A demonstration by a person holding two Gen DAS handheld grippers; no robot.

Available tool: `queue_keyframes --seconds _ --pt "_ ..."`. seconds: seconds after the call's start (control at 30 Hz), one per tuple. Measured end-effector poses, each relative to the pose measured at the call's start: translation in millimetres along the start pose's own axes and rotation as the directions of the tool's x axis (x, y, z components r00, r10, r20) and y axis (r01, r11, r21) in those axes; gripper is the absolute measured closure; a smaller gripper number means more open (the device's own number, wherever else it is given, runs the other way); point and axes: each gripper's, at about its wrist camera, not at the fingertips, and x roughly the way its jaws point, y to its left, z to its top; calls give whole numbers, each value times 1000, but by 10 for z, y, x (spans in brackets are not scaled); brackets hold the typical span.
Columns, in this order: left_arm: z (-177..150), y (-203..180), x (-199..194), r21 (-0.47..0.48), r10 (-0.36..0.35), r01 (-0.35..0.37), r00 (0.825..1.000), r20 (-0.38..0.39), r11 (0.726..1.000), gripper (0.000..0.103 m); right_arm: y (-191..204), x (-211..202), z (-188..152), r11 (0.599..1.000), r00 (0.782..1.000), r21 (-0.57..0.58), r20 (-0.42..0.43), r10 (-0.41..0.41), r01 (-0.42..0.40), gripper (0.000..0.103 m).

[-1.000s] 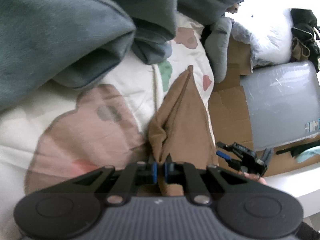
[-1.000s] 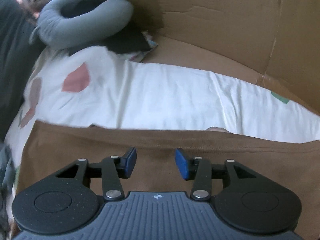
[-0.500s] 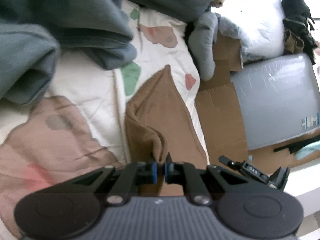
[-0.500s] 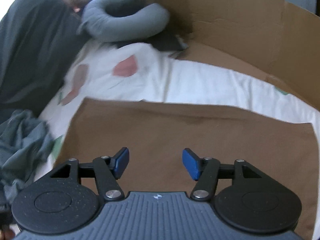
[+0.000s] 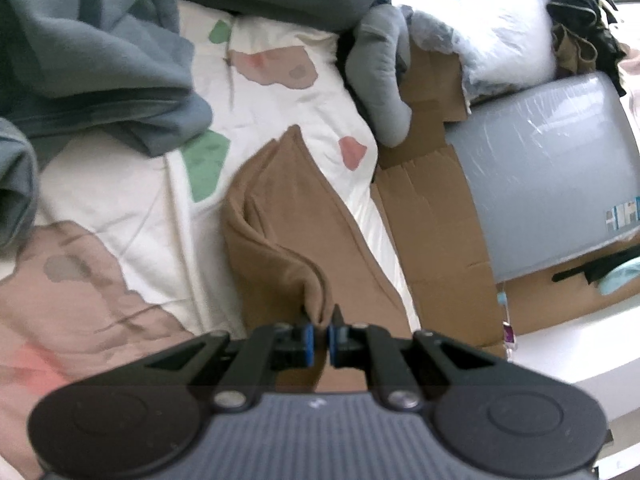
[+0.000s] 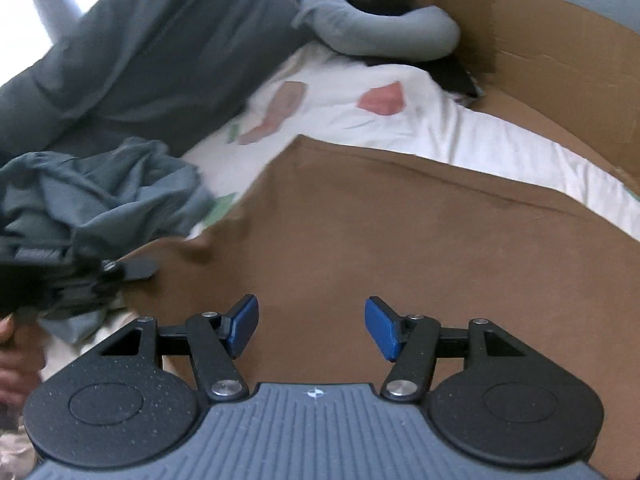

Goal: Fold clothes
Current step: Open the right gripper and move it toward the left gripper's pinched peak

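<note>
A brown garment (image 5: 288, 220) lies on a white bedsheet with coloured blotches (image 5: 120, 200). My left gripper (image 5: 320, 338) is shut on a raised fold at the garment's near edge; the cloth rises between the blue pads. In the right wrist view the same brown garment (image 6: 400, 248) spreads flat and wide under my right gripper (image 6: 308, 326), which is open above it with nothing between its fingers. The left gripper (image 6: 120, 270) shows at the left edge of that view, at the garment's corner.
Grey-blue clothes (image 5: 80, 48) are heaped on the bed's left; they appear as the grey-blue pile (image 6: 92, 200) in the right wrist view. A grey neck pillow (image 6: 380, 28), brown cardboard (image 6: 560, 80) and a grey wrapped slab (image 5: 552, 160) border the bed. A hand (image 6: 12, 360) shows at left.
My right gripper has pulled back and up from the brown garment and opened wider, so more cloth shows. The left gripper keeps its hold and has drawn back from the grey clothes.
</note>
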Motion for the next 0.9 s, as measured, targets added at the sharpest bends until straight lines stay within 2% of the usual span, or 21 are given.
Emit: queue_keyframes --seconds 0.23,0.43,0.67,0.73,0.9 --pt "36 -176 49 -1 11 -11 1000 -5 1000 96 198 -46 -51 996 997 -40 11 75 -75 38" --pt "33 -329 91 -15 -25 25 1000 -8 1000 96 475 -61 59 986 991 -109 32 128 -124 38" --pt "39 -367 94 -32 -64 64 998 -9 997 96 792 58 99 971 996 -231 48 71 -58 39" --pt "42 -335 102 -51 -63 62 998 -7 997 96 860 111 108 966 998 -256 52 46 -31 48" --pt "50 -288 99 -86 -83 82 997 -9 993 96 1037 246 129 944 997 -326 69 -20 42 54"
